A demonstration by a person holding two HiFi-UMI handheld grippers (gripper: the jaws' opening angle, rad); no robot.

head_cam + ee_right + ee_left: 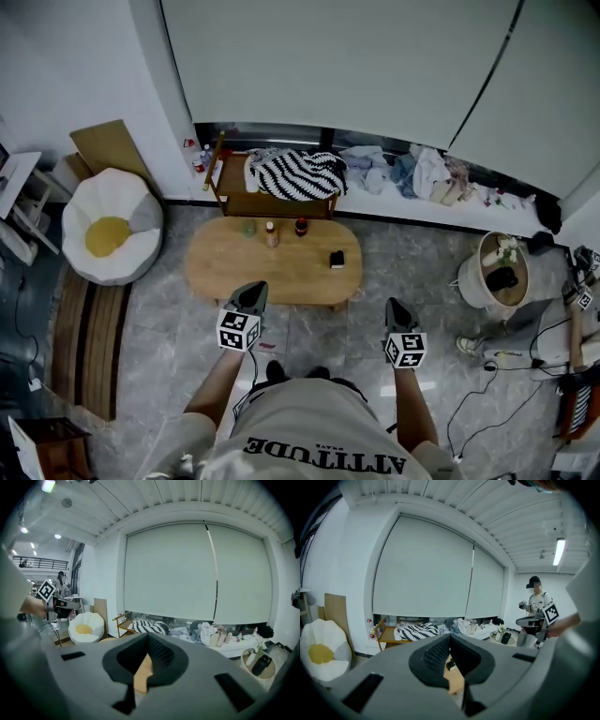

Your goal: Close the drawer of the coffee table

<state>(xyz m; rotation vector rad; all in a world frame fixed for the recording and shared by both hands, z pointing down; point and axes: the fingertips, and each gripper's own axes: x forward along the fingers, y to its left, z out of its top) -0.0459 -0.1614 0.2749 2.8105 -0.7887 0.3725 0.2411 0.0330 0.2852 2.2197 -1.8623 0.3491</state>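
Grey left gripper: jaws together, empty, at 7 o'clock edge of coffee table. Table sits at 12 from person. Drawer not visibly sticking out, so likely already in, or hidden under top. Off 5 o'clock edge, right gripper: closed, empty. Next: check drawer front, push flush if proud.

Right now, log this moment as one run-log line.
stage: standing before coffee table | left gripper: shut, empty, at table's near edge | right gripper: shut, empty, off table's right end | drawer: none visibly open
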